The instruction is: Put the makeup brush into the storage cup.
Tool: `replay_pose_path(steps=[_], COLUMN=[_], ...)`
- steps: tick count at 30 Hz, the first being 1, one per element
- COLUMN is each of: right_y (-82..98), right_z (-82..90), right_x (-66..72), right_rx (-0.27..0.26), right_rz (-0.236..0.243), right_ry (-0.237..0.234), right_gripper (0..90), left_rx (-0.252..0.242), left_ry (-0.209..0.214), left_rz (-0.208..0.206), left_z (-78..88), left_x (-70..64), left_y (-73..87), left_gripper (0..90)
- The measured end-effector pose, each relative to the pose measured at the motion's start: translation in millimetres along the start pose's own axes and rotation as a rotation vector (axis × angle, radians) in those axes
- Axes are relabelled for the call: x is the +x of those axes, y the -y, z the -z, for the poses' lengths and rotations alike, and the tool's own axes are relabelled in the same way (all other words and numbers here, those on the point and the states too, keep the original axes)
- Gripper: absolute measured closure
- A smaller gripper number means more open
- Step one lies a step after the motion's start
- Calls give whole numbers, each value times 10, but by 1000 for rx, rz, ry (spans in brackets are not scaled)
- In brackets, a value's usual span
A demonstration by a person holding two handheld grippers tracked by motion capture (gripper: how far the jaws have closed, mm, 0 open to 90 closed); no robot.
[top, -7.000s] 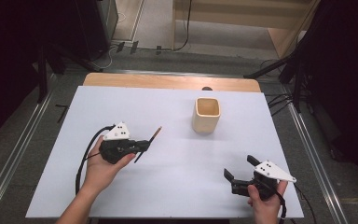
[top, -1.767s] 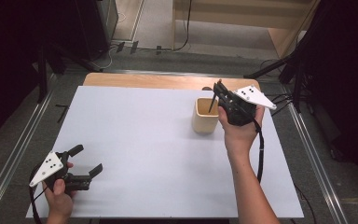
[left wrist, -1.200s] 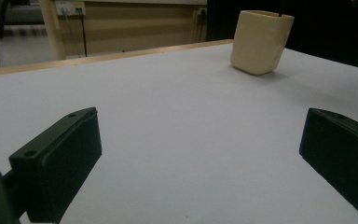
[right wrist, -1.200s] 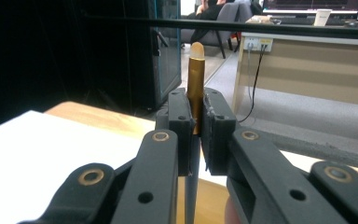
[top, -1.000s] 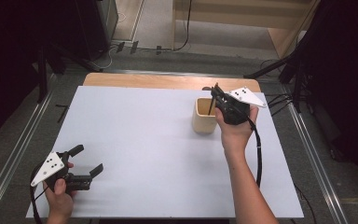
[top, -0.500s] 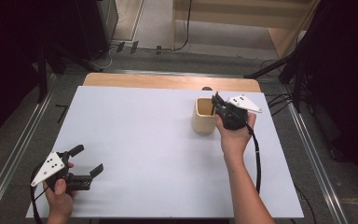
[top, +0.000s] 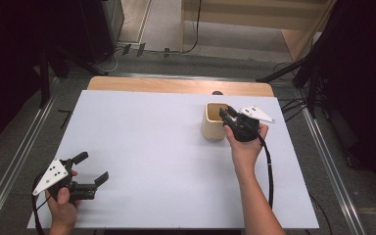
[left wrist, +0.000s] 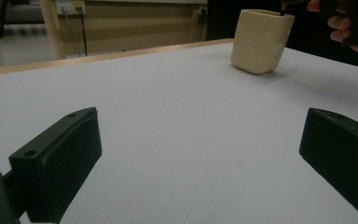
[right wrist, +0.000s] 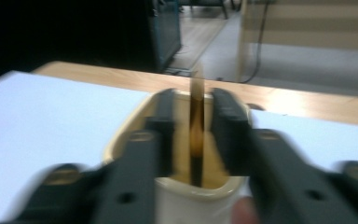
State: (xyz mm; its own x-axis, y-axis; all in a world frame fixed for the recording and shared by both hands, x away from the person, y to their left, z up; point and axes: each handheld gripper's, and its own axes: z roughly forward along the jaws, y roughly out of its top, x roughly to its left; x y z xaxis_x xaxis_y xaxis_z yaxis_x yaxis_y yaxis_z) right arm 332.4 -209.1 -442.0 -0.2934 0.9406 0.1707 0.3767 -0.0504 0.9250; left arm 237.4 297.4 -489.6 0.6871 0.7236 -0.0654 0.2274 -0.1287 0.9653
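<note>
Brown and thin, the stick (right wrist: 196, 135) stands almost upright between the jaws of my right gripper (right wrist: 193, 140), its lower end down inside the cream cup (right wrist: 186, 196). Those jaws have just been opening; there is a gap on each side of the stick now, so the pads no longer press on it and I read it as let go into the cup. From the high view the right gripper (top: 231, 117) hangs over the cup (top: 212, 128) at its rim, on the far right part of the table.

My left gripper (top: 89, 171) rests near the front left corner, well apart from the cup, its jaws wide with nothing between them; the left gripper view shows bare sheet between its two black jaws.

What worries me is the way out. The jaws reach down into the cup's mouth on both sides of the stick, so if I draw back at a slant a pad could catch the stick and flick it out, or hook the rim and tip the cup, which looks light.

The surface is a pale sheet (top: 152, 147) over a wooden tabletop (top: 176, 85), whose far edge shows bare. Beyond it lie a grey floor with cables, metal rails along both sides, and dark drapes around.
</note>
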Motion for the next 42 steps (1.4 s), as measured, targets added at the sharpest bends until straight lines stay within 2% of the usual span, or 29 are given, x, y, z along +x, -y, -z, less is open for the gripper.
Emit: replay_pose_path(steps=[3,5,7,10,18,30,42], right_y=[-7,-8,6,53,242,540,757], right_z=[93,140,191,273,454,683,890], right_x=[-11,-23,-35,-50,-99,-242,-372], right_rx=[-26,-18,-18,-23,-20,5,25], right_rz=[2,11,17,33,57,42,34], right_ry=[-9,-17,-32,-57,-44,-29,-15], right_gripper=[266,111,3,0,0,0,0], left_rx=[1,1,2,4,6,8,10], left_ry=[0,0,0,0,-1,-2,-6], left_rz=[-1,-2,-3,-5,-9,-13,-20], left_z=[1,0,0,0,-4,-4,-6], left_x=[0,-2,-2,-3,-7,-12,-25], left_y=[-1,-1,-1,-2,-3,-3,-3], left_gripper=[0,0,0,0,0,0,0])
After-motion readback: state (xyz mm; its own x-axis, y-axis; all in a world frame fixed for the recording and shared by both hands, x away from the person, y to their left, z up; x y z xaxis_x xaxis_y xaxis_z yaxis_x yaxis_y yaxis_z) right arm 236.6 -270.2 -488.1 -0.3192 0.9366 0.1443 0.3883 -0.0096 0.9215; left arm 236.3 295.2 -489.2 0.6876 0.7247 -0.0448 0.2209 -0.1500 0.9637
